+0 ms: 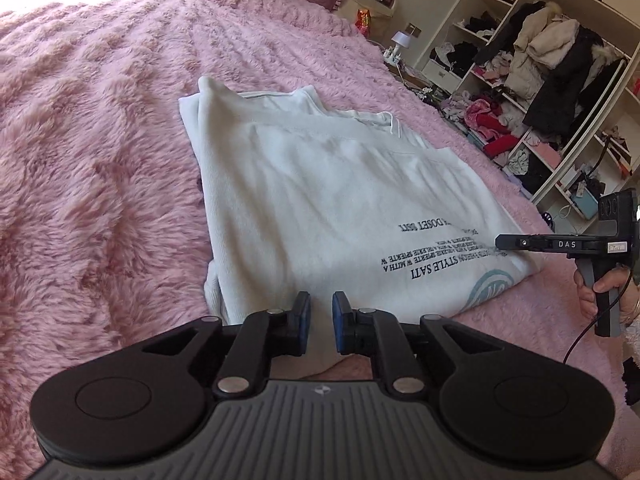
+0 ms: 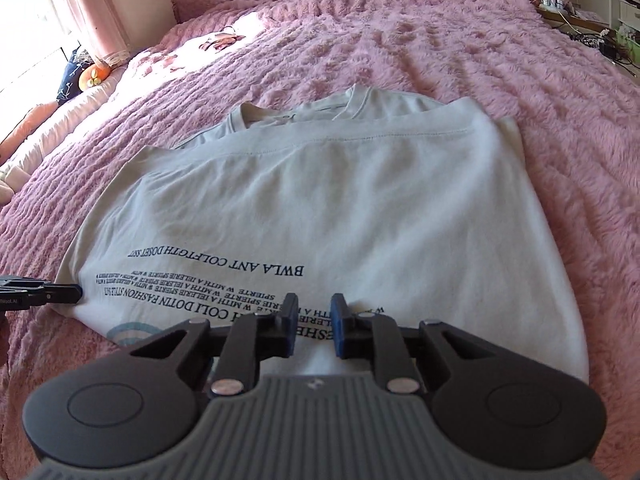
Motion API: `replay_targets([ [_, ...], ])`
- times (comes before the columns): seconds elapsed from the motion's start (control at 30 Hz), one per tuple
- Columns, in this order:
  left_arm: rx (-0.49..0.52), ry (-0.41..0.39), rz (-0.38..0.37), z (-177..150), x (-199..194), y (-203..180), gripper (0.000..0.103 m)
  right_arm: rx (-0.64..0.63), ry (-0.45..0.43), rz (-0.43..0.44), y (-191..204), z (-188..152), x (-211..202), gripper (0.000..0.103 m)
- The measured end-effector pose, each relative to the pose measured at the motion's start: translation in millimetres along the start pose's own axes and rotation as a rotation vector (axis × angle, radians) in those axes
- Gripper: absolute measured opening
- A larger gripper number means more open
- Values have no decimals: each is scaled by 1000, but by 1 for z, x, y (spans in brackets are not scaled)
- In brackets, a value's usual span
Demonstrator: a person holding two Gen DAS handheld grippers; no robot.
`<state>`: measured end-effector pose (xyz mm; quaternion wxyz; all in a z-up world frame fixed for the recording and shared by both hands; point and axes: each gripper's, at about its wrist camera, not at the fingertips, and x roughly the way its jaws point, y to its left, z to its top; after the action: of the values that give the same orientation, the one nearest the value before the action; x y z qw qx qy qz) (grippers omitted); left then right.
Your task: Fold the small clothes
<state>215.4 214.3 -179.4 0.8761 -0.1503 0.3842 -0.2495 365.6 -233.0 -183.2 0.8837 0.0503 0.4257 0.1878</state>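
We see a pink fluffy bed point(image 1: 100, 140) filling most of both views, and on it lies a white T-shirt point(image 1: 320, 200), folded into a flat rectangle with its printed black text showing upside down to us. In the right wrist view the T-shirt point(image 2: 340, 208) runs its long axis from 6 o'clock toward 12 o'clock, with the collar at the far end near 12 and the printed end nearest us. In the left wrist view the same axis tilts from about 5 o'clock up to 11 o'clock.

The left gripper point(image 1: 321, 314) is held low over the near edge of the shirt, looking along the fabric, level and aimed toward 12 o'clock. Its jaws stand a narrow gap apart and hold nothing; white cloth shows between them. We cannot tell whether the tips touch the fabric.

The right gripper point(image 2: 315, 318) hovers over the printed end of the shirt in the same forward pose, its jaws likewise narrowly parted and empty. In the left wrist view it comes in from 3 o'clock, its tip over the shirt's right edge, the hand point(image 1: 600, 292) wrapped round the handle.

At 2 o'clock in the left wrist view stands an open wardrobe point(image 1: 540, 80) stuffed with clothes.
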Motion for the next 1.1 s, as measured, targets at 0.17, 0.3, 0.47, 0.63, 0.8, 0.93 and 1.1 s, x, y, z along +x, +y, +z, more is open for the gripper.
replay_targets([
  [0.17,-52,-127,-25,25,-4,-6,25,-93,-61,-37,25,43,12,25],
  [0.3,-61,-154,87,40,13,-10,26,-125,-88,-128,48,89,59,25],
  [0.47,-195,-213,103,46,23,-5,38,-117,-95,-248,72,136,126,25],
  [0.63,-241,-210,76,41,33,-1,38,-168,-100,-387,88,162,177,29],
  [0.8,-226,-175,82,34,42,1,41,-228,-34,-483,85,164,210,37],
  [0.93,-208,-166,90,32,44,1,44,-255,-45,-457,84,146,197,37],
  [1.1,-210,-155,104,33,41,-3,45,-310,-60,-437,92,115,159,38],
])
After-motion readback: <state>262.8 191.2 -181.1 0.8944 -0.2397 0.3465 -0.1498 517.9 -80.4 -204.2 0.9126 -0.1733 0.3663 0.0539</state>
